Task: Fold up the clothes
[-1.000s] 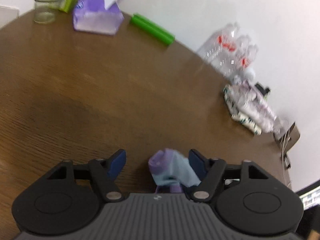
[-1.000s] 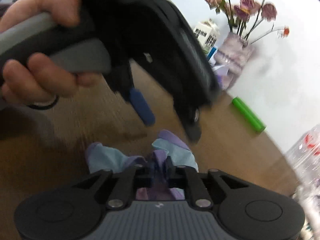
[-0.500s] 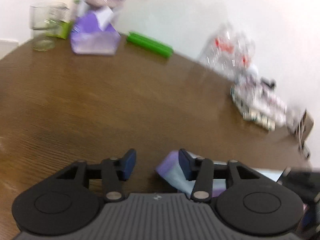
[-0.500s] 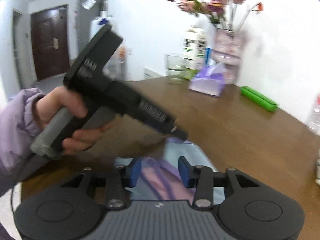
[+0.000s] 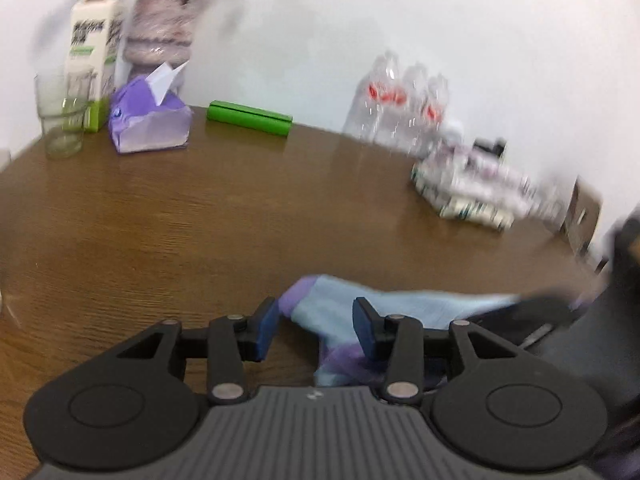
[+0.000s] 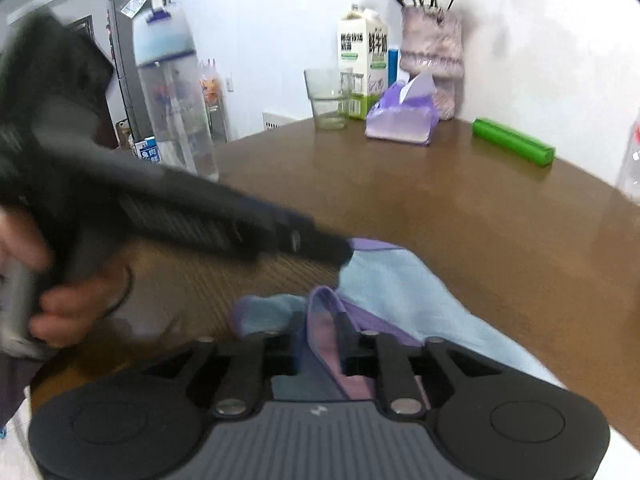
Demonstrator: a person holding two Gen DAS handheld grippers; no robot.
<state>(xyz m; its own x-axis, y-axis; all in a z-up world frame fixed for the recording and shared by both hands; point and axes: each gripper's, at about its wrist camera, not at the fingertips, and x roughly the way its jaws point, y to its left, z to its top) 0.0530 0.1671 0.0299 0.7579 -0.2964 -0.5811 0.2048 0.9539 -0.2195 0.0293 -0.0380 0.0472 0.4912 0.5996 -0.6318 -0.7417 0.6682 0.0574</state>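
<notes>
A light blue garment with purple trim (image 5: 384, 306) lies on the brown wooden table (image 5: 200, 216). My left gripper (image 5: 314, 330) is open, its blue pads either side of the garment's left end, not closed on it. In the right wrist view the same garment (image 6: 400, 288) stretches to the right, and my right gripper (image 6: 322, 346) is closed on a purple-edged fold of it. The left gripper's black body (image 6: 224, 220) reaches in from the left, its tip touching the garment's far corner.
Along the wall stand a glass (image 5: 60, 120), a milk carton (image 5: 94, 52), a purple tissue pack (image 5: 150, 124), a green box (image 5: 248, 117), clear bottles (image 5: 400, 108) and a patterned bundle (image 5: 476, 184). A water dispenser (image 6: 172, 92) stands past the table's edge.
My right gripper opened and has closed again on a fold. My left gripper has swung low to the garment's left end. The garment has been spread out longer across the table.
</notes>
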